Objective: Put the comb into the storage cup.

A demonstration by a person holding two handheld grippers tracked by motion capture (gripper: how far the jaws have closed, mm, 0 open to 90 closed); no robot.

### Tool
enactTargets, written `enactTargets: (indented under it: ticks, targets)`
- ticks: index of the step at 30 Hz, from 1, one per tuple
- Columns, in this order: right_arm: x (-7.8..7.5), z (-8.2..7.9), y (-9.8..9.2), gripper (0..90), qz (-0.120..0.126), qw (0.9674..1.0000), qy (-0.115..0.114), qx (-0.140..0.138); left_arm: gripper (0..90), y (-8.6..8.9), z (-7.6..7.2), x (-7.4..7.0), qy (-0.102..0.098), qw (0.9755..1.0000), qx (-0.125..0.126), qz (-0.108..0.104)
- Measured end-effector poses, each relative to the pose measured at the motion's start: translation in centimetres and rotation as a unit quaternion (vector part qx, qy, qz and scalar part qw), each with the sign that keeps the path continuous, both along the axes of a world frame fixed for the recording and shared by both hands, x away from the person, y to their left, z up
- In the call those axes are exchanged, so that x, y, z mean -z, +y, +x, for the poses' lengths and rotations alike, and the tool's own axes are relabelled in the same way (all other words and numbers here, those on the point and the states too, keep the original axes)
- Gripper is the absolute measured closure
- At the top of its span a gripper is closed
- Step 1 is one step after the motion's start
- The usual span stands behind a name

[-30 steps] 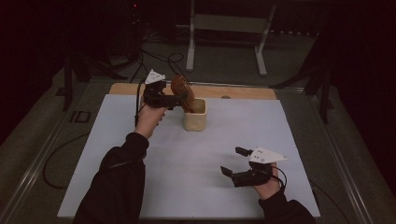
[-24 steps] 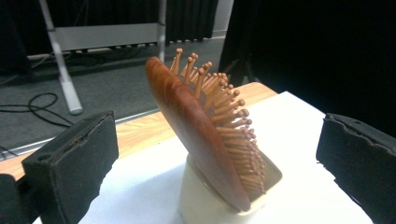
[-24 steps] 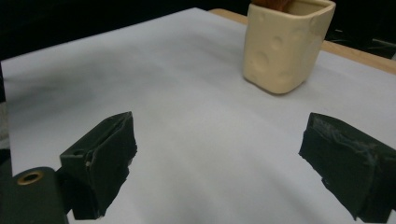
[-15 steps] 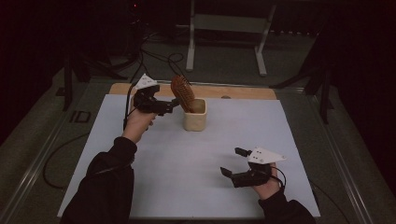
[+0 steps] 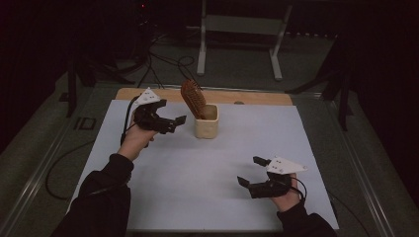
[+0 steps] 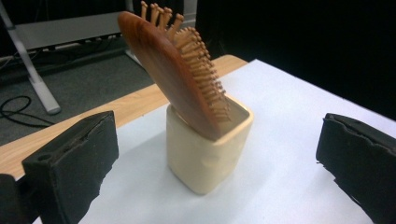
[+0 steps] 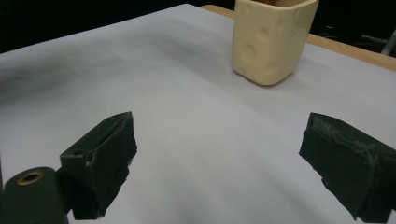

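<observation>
Upper centre of the high view, a brown wooden paddle hairbrush (image 5: 192,98) leans in a cream square ceramic cup (image 5: 206,127). My left gripper (image 5: 173,123) hovers beside it, released; my right gripper (image 5: 250,171) rests released, lower right. Next, I'd keep clear without tipping the cup.

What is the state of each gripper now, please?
Left gripper: open, holding nothing, beside the cup with the hairbrush.
Right gripper: open, holding nothing, above the white sheet.
</observation>
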State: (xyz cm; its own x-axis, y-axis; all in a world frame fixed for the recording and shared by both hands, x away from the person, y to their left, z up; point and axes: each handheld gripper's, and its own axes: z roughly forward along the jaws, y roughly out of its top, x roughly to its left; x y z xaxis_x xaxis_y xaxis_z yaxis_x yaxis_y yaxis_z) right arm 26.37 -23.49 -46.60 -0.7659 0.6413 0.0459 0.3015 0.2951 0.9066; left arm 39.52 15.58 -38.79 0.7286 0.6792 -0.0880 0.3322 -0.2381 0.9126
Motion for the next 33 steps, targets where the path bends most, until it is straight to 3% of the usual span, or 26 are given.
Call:
enactTargets:
  ticks: [10, 17, 33]
  targets:
    - [0.1, 0.0, -0.6, 10.0, 0.0, 1.0, -0.007, -0.001, 0.0, 1.1, -1.9, 0.1, -0.008, 0.9997, 0.025, 0.003]
    - [0.1, -0.2, -0.7, 10.0, 0.0, 0.9999, -0.01, -0.004, 0.0, 1.7, -3.3, 0.6, -0.003, 0.9991, 0.041, 0.0]
    - [0.2, -0.4, -1.0, 10.1, -0.006, 0.9998, -0.012, -0.013, 0.0, 5.0, -6.8, 2.4, -0.004, 0.9996, 0.027, -0.003]
